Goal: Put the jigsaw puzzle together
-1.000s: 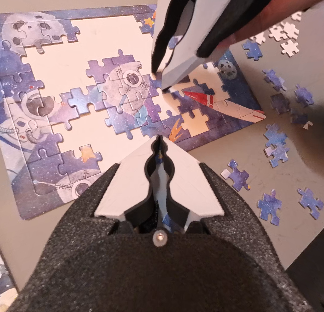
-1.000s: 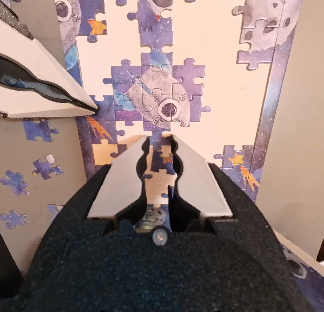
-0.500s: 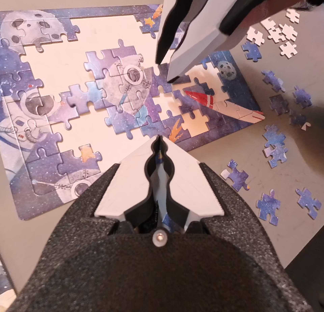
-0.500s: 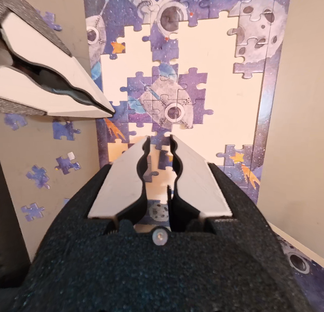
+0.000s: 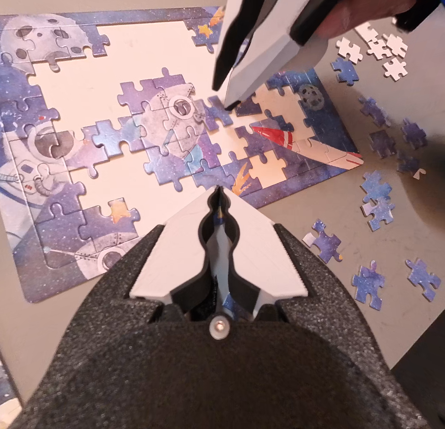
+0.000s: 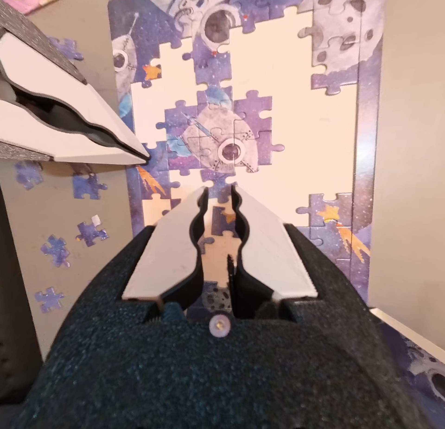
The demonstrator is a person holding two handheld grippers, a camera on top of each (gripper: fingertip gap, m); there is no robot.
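The space-picture jigsaw board (image 5: 154, 44) lies on the table, partly filled, with a joined capsule cluster (image 5: 173, 118) in its middle. My left gripper (image 5: 219, 188) is shut, its tips over the board's near edge. It also shows in the right wrist view (image 6: 145, 159), tips touching a border piece. My right gripper (image 6: 219, 188) is slightly open and empty, above the board (image 6: 301, 128). A loose piece with a star (image 6: 222, 221) lies on the board below its fingers. In the left wrist view the right gripper (image 5: 225, 97) hovers just above that piece (image 5: 248, 106).
Several loose blue pieces (image 5: 325, 241) lie on the table right of the board, with white face-down ones (image 5: 375, 44) farther back. A hand (image 5: 361, 13) holds the right gripper. The table's edge (image 5: 409, 340) is close on the right. Another printed board (image 6: 414, 369) lies at the lower right.
My right gripper has drawn back and up from the board, so more of the puzzle shows. The star piece stays on the board. The left gripper has barely moved.
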